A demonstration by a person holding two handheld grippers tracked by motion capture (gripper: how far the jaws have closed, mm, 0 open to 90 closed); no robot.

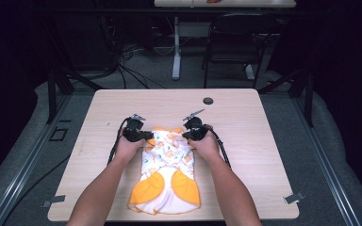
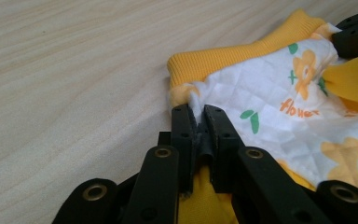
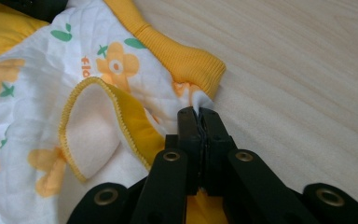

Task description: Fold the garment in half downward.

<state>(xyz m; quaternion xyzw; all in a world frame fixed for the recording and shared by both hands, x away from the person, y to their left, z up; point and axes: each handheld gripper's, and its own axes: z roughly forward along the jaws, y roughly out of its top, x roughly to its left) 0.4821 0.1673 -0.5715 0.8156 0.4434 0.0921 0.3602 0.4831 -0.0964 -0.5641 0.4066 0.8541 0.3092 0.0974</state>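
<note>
you're mid-fold: your left gripper (image 2: 199, 122) and right gripper (image 3: 198, 122) each pinch a far corner of the baby garment (image 1: 167, 165), which lies between them on the worktop (image 1: 264, 141); next, lift both evenly and bring them toward you

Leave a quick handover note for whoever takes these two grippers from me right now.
Left gripper: shut on the garment, pinching its far left corner by the yellow ribbed cuff.
Right gripper: shut on the garment's far right corner.
Garment lies rumpled on the table, near the front edge, orange flaps toward the person.
Done: both corners gripped.
Left: probably spreading or folding it; not yet flat.
</note>
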